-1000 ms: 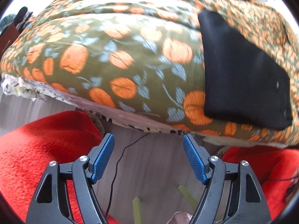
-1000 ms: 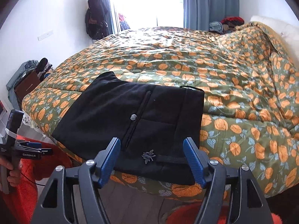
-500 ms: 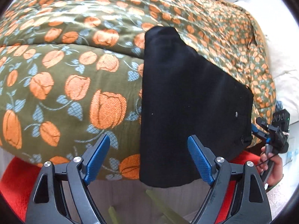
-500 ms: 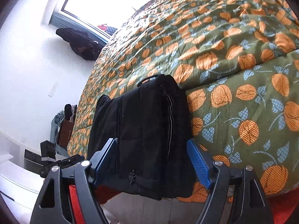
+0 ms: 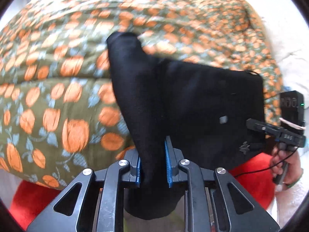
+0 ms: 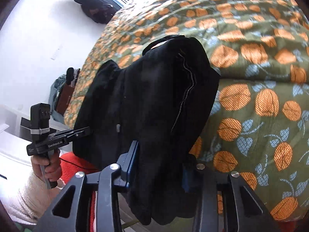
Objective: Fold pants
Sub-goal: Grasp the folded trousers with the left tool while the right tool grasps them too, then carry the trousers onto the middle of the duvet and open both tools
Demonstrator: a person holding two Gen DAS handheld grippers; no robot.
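Note:
Black pants (image 5: 193,100) lie folded on the near edge of a bed, partly pulled up off it. My left gripper (image 5: 152,162) is shut on the pants' left near corner, with cloth bunched between the blue pads. My right gripper (image 6: 160,164) is shut on the right near corner of the pants (image 6: 154,96); its right pad is partly hidden by cloth. Each gripper shows in the other's view: the right gripper (image 5: 251,124) touches the pants' edge, and the left gripper (image 6: 87,130) does too.
The bed has a green quilt with orange flowers (image 5: 58,96), also in the right wrist view (image 6: 260,100). Red fabric (image 5: 251,176) lies below the bed edge. A dark coat (image 6: 94,9) hangs by the window. Clutter (image 6: 63,94) stands by the far wall.
Both grippers moved in to the pants' near edge and shut on its corners. The near edge of the pants is lifted and bunched; before, the pants lay flat and the jaws were open.

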